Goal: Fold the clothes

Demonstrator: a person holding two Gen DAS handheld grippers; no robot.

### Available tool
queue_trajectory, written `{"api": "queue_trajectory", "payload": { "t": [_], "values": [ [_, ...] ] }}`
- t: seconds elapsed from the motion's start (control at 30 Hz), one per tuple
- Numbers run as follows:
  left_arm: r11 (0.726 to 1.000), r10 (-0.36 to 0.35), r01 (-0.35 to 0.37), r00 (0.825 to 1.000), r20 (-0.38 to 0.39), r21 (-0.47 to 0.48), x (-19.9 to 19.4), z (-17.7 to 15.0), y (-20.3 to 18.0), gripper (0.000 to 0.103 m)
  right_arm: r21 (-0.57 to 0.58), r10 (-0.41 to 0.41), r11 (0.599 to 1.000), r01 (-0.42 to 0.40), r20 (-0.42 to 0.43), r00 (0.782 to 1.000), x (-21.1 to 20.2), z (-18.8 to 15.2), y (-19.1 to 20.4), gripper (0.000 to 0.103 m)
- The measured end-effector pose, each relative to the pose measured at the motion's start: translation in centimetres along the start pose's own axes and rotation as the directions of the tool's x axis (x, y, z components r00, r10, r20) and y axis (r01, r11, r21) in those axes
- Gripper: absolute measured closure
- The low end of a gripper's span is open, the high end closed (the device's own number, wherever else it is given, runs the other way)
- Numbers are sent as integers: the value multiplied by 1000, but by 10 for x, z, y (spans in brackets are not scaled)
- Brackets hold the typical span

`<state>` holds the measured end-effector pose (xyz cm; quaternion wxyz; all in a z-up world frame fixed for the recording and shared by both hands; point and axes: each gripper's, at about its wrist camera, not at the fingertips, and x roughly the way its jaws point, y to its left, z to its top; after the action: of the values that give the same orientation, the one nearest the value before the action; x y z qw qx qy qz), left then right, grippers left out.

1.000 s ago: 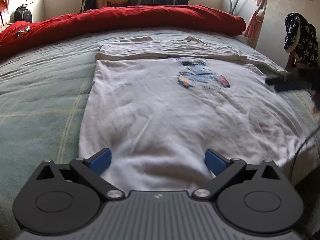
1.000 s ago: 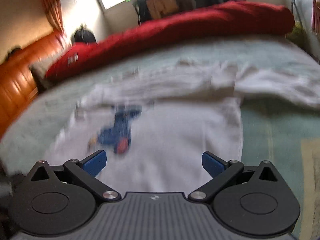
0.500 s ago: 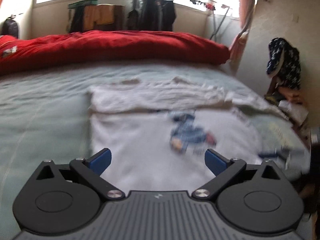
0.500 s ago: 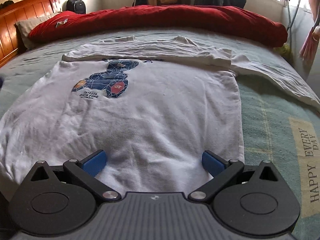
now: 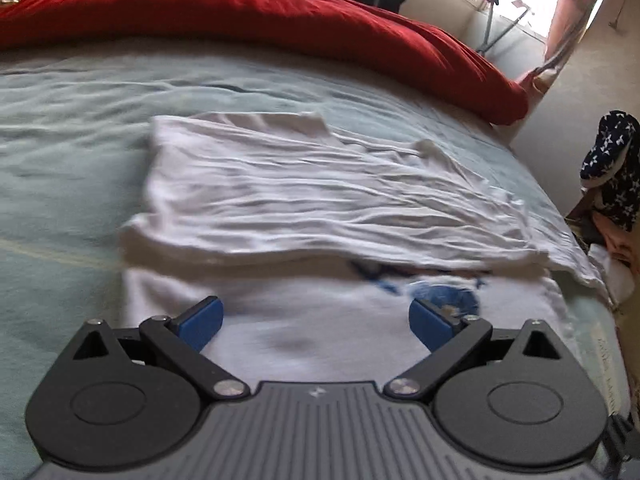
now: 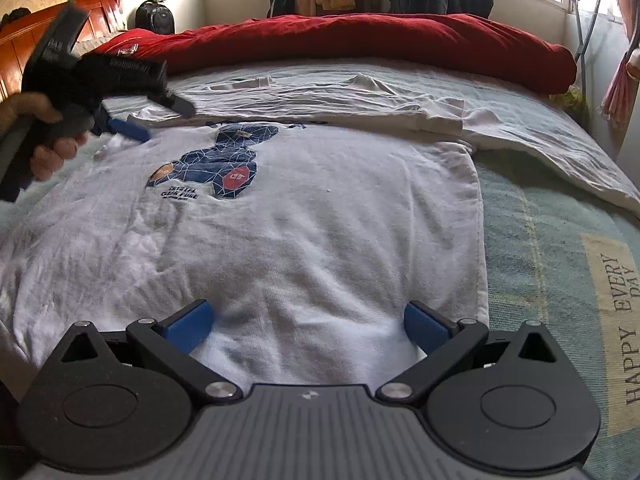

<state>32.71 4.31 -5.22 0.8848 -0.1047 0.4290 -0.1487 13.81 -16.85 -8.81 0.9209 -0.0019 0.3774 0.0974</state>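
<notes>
White cotton T-shirt with a blue geometric print (image 6: 280, 216) lies flat on the pale green bedspread (image 6: 552, 216), its top part folded down across the chest; a red duvet (image 6: 360, 40) is bunched at 12 o'clock beyond it. My left gripper (image 5: 316, 318), released and empty, is low over the fold line at the shirt's 10 o'clock corner. Right gripper (image 6: 306, 326) is also spread wide, holding nothing, over the hem at 6 o'clock. I judge the fabric light, limp and prone to wrinkling, not slippery. Best to pinch through both layers at the side edges, near the corners.
</notes>
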Motion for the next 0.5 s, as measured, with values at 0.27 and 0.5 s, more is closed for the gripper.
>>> {"api": "queue_trajectory", "payload": {
  "t": [0.27,0.5],
  "values": [
    [991,103,-103,995,12,79,-45,-16,5,5,2,-16,1000,16,0,1000,1,1,3,0],
    [969,-60,55,998,14,240,-86,-75,-55,5,15,-31,999,31,8,999,2,1,5,0]
  ]
}}
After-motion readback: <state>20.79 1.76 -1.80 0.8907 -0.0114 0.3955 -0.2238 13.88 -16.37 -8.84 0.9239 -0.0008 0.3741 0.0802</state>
